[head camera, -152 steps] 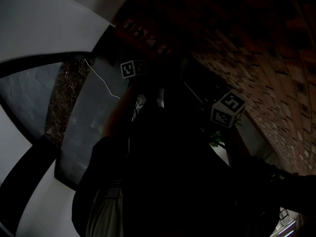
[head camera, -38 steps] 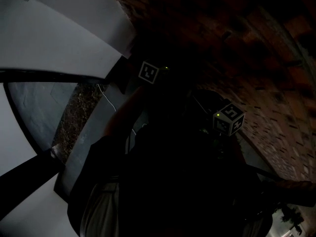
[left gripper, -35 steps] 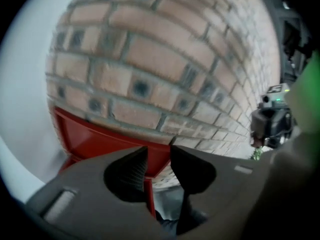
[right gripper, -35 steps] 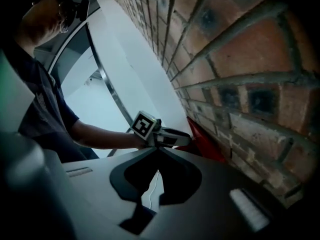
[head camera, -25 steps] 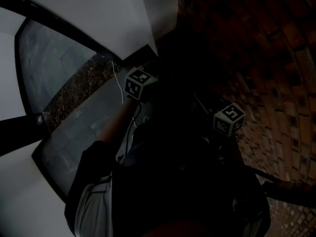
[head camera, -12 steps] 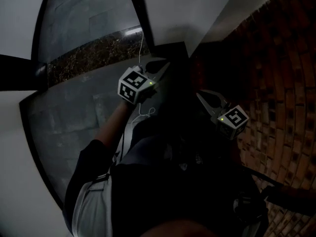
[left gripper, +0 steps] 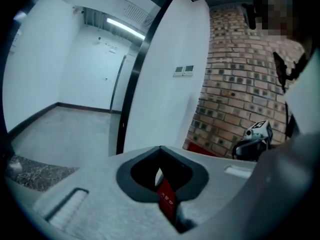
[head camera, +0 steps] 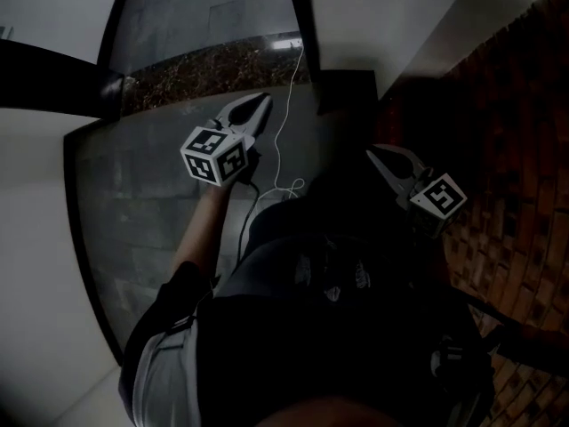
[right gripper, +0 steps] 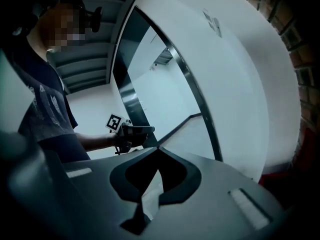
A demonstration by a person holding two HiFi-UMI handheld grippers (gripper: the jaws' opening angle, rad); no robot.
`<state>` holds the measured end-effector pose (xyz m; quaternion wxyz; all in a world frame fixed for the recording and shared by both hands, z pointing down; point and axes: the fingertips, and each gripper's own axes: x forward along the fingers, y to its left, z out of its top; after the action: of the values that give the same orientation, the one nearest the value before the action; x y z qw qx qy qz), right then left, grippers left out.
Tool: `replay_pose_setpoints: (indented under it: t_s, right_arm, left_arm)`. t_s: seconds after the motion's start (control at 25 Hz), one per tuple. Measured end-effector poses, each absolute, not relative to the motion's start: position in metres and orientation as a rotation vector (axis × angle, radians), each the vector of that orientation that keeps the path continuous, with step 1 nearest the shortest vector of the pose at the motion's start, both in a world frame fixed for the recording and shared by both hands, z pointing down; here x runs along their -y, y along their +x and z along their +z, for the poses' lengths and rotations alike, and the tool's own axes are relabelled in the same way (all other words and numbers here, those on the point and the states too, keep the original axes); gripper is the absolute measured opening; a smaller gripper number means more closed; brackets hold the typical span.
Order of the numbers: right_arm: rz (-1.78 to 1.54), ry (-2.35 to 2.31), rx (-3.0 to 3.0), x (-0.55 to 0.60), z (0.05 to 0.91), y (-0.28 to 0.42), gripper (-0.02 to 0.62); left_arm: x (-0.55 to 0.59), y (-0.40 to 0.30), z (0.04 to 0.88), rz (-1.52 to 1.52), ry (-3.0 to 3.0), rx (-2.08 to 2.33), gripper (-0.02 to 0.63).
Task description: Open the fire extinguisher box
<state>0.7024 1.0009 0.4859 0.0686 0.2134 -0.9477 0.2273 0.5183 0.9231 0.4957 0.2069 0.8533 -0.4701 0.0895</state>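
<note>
head view: dim and steep. the left tongs (head camera: 264,100) reach out over a grey stone floor (head camera: 142,212), their marker cube (head camera: 215,156) just behind on a bare forearm (head camera: 200,234). a thin white cable (head camera: 290,96) hangs beside them. the right tongs (head camera: 374,150) are held well apart from the left, near the brick wall (head camera: 520,96), with their own cube (head camera: 438,196) behind. both pairs narrow to a closed point here. a speckled strip (head camera: 213,71) runs across the floor beyond the left tongs, below a white wall (head camera: 391,16).

left gripper view: the tips meet, so the tongs are closed. in the slot behind the tips sits a narrow red strip (left gripper: 167,198) with small print. i cannot tell whether it is pinched or belongs to the tongs. ahead are a black door frame (left gripper: 134,86), a white wall panel with two small switches (left gripper: 182,70), and the curved brick wall, with the right tongs in front of it.

right gripper view: the tips are closed on nothing, and pale floor shows through the slot behind them. the left tongs show beyond, held by the person's hand.

the fire extinguisher box is not plain in any view. a low red patch (left gripper: 201,148) lies at the foot of the brick wall. i cannot tell whether that is it. neither pair of tongs touches it.
</note>
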Motion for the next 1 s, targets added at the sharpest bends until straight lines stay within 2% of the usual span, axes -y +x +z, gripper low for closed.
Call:
replay_pose_setpoints:
  t_s: [0.32, 0.6, 0.84, 1.0]
  right_arm:
    - [0.799, 0.348, 2.91, -1.027, 0.494, 0.676, -0.002]
    - [0.7, 0.225, 2.935, -1.014, 0.481, 0.64, 0.0]
    - [0.816, 0.253, 2.958, -0.994, 0.463, 0.598, 0.002]
    - [0.821, 0.249, 2.917, -0.976, 0.469, 0.536, 0.002]
  left_arm:
    - [-0.972, 0.51, 0.484, 0.491, 2.453, 1.442, 0.002]
    - [-0.982, 0.479, 0.483, 0.48, 2.413, 1.528, 0.002]
    - [-0.973, 0.426, 0.49, 0.494, 2.395, 1.602, 0.002]
    - [-0.957, 0.367, 0.497, 0.448, 2.401, 1.608, 0.003]
